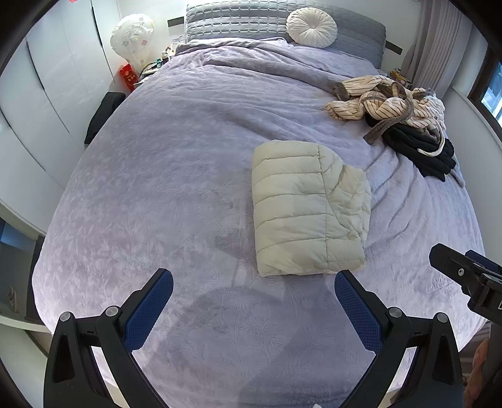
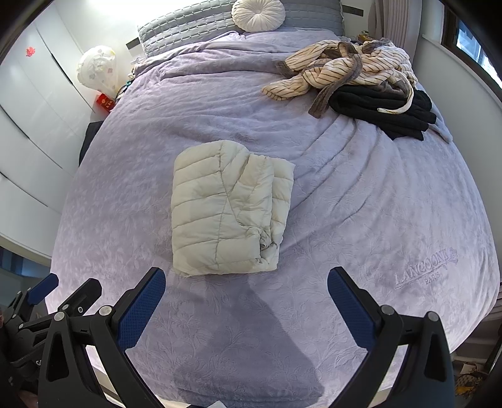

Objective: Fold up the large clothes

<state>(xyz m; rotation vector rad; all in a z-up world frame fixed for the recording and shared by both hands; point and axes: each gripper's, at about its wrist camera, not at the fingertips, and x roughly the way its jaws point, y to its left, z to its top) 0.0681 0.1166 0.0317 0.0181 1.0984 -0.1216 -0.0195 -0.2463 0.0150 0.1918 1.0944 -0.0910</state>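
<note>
A cream quilted puffer jacket (image 1: 309, 208) (image 2: 229, 208) lies folded into a compact rectangle on the lilac bedspread (image 1: 175, 175) (image 2: 360, 194). My left gripper (image 1: 254, 279) hangs open above the bed's near end, short of the jacket, with nothing between its blue pads (image 1: 147, 314). My right gripper (image 2: 246, 276) is open too, just in front of the jacket's near edge and empty. In the left wrist view the right gripper's black body (image 1: 464, 276) shows at the right edge. The left gripper's body (image 2: 40, 301) appears at the lower left of the right wrist view.
A heap of clothes sits at the bed's far right: a cream striped robe (image 1: 386, 100) (image 2: 342, 69) on top of a dark garment (image 1: 423, 147) (image 2: 382, 106). A round white cushion (image 1: 311, 27) (image 2: 258, 14) leans on the grey headboard. White wardrobes (image 1: 47, 94) line the left wall.
</note>
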